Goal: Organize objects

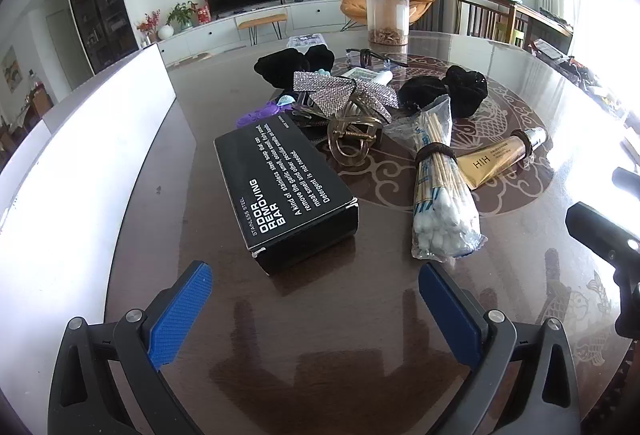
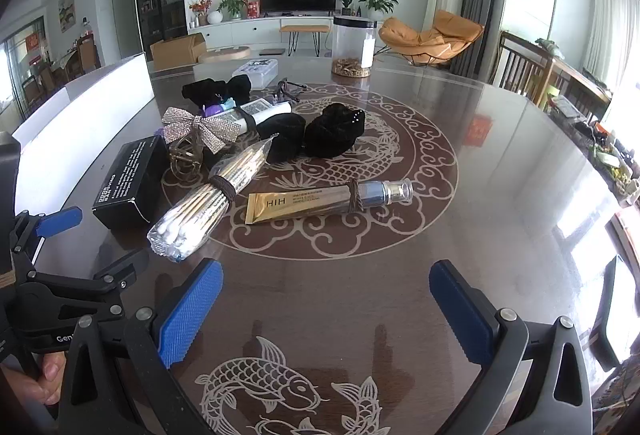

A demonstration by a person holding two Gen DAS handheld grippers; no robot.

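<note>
Left to right on the glossy dark table [image 1: 200,163]: black cardboard box [image 1: 286,191], bagged cotton swabs [image 1: 440,203], gold cream tube [image 2: 320,200]. Left gripper [image 1: 316,311] and right gripper [image 2: 326,311] hover spread wide, empty; the slick bag could slip when pinched

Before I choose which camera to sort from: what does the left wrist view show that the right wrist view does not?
Only the left wrist view shows the black box's printed top face readably, and glasses behind the pile.

Only the right wrist view shows the person's hand, the cardboard carton on the floor and both fish inlays near the table edge.

Both show the cotton swabs, gold tube, rhinestone bow, black scrunchies and lidded jar. Both grippers are open and empty.
</note>
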